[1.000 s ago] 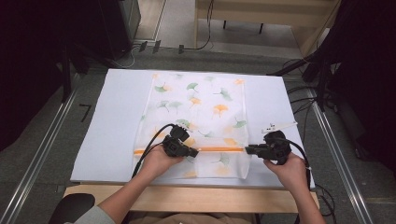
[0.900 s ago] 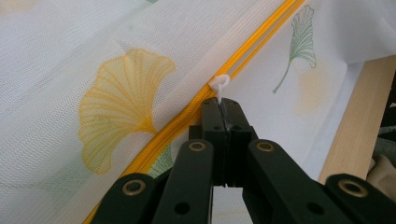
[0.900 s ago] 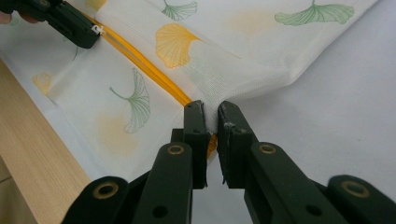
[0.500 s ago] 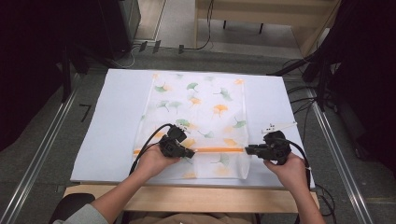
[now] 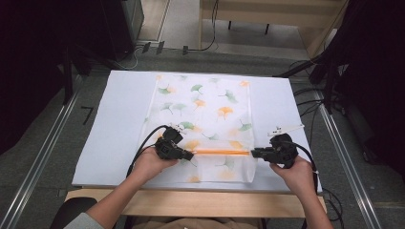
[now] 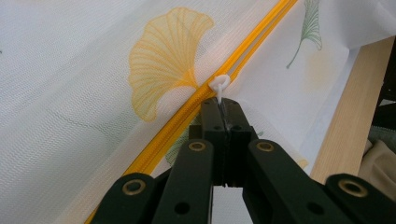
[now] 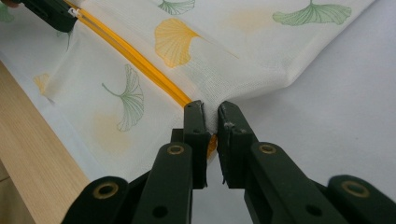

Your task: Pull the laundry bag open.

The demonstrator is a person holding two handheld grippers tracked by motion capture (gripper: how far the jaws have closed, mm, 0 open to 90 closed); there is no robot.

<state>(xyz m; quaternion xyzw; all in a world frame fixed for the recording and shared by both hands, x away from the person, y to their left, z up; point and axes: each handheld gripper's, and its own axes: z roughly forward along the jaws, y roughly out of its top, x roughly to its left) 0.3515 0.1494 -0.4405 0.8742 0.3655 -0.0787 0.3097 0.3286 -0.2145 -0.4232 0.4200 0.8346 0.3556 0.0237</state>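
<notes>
White leaf-printed mesh bag [image 5: 203, 124] lies flat, orange zipper [image 5: 222, 152] partly closed.

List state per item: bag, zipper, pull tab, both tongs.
Mesh bag: flat on the white sheet.
Zipper: closed from pull to right end.
Pull tab: pinched.
Left tongs: shut on pull tab.
Right tongs: shut on bag's zipper-end edge.

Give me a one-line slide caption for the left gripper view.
Left gripper shut on the white zipper pull of a ginkgo-print mesh bag, along its orange zipper.
</notes>
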